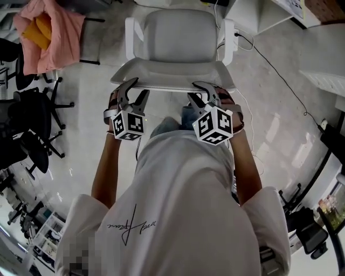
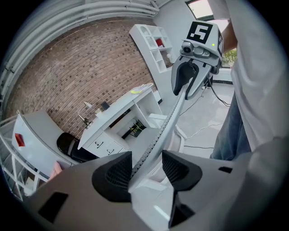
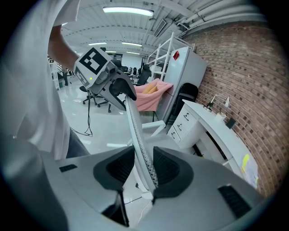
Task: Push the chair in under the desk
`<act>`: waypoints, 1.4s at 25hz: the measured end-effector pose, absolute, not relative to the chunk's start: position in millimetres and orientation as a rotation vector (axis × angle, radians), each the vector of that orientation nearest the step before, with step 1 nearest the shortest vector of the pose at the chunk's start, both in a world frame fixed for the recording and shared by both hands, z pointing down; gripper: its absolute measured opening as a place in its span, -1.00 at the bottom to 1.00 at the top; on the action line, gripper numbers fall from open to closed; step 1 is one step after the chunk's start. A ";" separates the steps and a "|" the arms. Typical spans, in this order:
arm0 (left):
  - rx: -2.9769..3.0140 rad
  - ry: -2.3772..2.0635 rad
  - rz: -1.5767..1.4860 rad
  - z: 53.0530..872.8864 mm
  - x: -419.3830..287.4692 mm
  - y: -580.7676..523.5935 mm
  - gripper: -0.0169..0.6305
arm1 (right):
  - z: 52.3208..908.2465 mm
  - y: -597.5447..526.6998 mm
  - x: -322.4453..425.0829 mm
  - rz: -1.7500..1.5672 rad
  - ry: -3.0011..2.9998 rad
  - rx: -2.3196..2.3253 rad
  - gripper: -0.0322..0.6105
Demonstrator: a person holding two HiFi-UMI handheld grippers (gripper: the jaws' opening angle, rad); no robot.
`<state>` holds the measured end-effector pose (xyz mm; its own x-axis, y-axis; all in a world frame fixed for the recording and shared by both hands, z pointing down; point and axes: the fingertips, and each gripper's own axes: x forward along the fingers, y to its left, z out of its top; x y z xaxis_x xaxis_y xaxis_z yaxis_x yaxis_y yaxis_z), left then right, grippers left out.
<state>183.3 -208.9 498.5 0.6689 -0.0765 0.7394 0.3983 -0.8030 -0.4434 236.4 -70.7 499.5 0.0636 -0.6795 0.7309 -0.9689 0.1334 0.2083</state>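
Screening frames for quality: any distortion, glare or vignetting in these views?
Head view: chair sharp, picture edges bowed, bright reflections on the glossy floor. Left gripper view: fisheye, black corners, brick wall curved. Right gripper view: same vignette, ceiling light blown out.

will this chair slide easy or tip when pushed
Probably glides easily: the floor looks smooth and glossy, though the chair hides its base. The thin backrest may flex, as the left gripper and right gripper grip only its top edge.
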 end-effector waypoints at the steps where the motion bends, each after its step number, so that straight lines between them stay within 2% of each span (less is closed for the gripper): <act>1: -2.295 -0.255 -1.046 499.7 188.7 -206.5 -0.30 | 499.7 -68.0 240.9 0.506 -1.673 1.616 -0.44; 35: -2.244 -0.416 -1.009 496.5 265.7 -260.9 -0.30 | 494.5 -116.6 298.1 0.559 -1.553 1.741 -0.45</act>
